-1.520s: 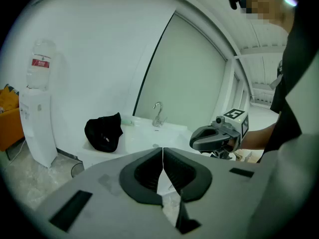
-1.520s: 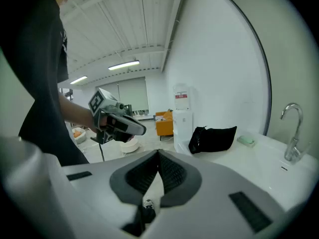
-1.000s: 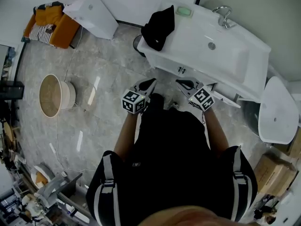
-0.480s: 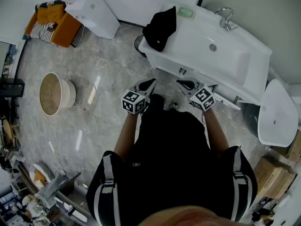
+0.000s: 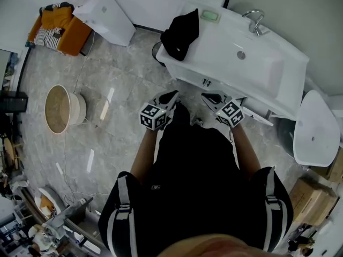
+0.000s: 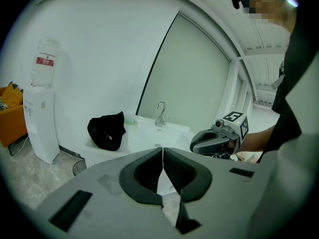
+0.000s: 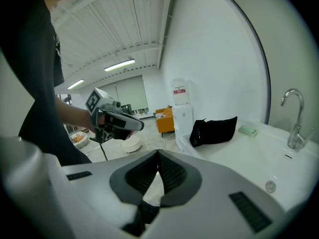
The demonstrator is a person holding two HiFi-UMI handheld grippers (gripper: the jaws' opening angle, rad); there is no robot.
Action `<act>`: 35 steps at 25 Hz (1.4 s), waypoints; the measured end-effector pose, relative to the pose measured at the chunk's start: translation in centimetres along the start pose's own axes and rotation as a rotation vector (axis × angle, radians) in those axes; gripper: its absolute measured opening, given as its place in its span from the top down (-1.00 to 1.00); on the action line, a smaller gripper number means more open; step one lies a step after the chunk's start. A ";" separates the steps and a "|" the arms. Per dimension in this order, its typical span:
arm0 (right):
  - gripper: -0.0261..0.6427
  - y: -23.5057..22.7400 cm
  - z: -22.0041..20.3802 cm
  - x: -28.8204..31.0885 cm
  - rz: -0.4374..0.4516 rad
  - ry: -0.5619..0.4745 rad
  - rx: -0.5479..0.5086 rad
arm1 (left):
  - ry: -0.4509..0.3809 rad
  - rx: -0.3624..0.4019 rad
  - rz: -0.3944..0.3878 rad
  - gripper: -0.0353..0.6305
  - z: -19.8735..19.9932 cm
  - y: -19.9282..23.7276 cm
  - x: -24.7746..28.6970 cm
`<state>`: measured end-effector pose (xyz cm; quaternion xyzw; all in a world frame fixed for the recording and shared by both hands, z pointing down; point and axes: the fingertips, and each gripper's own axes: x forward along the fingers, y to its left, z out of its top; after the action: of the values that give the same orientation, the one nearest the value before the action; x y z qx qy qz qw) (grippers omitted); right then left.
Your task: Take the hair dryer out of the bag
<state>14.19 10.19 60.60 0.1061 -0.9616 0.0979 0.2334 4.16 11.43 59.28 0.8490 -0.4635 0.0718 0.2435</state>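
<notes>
left gripper [image 5: 171, 95]: jaws pressed together, nothing between | right gripper [image 5: 207, 96]: jaws closed too, empty, at 3 o'clock of left | black bag [image 5: 180, 32]: lying on left end of white washbasin [image 5: 214, 50], at 12 o'clock of left gripper, well apart from both | hair dryer: out of sight

I see the white sink counter [image 5: 214, 44] bearing the black bag [image 5: 180, 32] at its left end, a pale green soap bar [image 5: 210, 14] just beside the bag by the wall, and a chrome tap [image 5: 255, 19] standing behind the sunken basin [image 5: 252, 63].
</notes>
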 end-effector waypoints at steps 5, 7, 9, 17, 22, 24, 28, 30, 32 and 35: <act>0.75 -0.8 -0.4 0.0 -0.017 0.000 0.019 | 0.003 0.005 -0.015 0.84 0.4 0.5 1.1; 0.75 -1.1 -0.5 0.0 -0.022 0.001 0.028 | 0.009 0.006 -0.020 0.84 0.4 0.6 1.4; 0.75 -1.5 -0.7 0.0 -0.027 0.007 0.034 | 0.013 0.005 -0.025 0.84 0.5 0.7 1.8; 0.75 -3.3 0.4 1.1 -0.024 0.043 0.017 | 0.024 0.007 -0.036 0.84 2.1 2.4 3.4; 0.75 -4.4 0.7 2.0 -0.022 0.074 0.005 | 0.028 0.002 -0.038 0.84 3.0 4.0 4.3; 0.75 -4.8 0.5 2.4 -0.023 0.092 0.005 | 0.033 -0.007 -0.037 0.84 3.0 4.7 4.6; 0.75 -5.8 0.8 3.5 -0.021 0.110 0.011 | 0.039 -0.026 -0.041 0.84 3.2 6.2 5.5; 0.75 -6.4 1.1 4.1 -0.022 0.115 0.012 | 0.041 -0.031 -0.043 0.84 3.5 6.8 5.9; 0.75 -7.1 1.4 4.7 -0.024 0.117 0.010 | 0.038 -0.031 -0.048 0.84 3.9 7.3 6.4; 0.75 -8.1 2.0 5.6 -0.022 0.115 0.014 | 0.029 -0.037 -0.054 0.84 4.7 8.3 7.0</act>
<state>10.48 1.03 62.59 0.1126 -0.9446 0.1078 0.2887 0.78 0.16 60.54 0.8556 -0.4379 0.0688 0.2675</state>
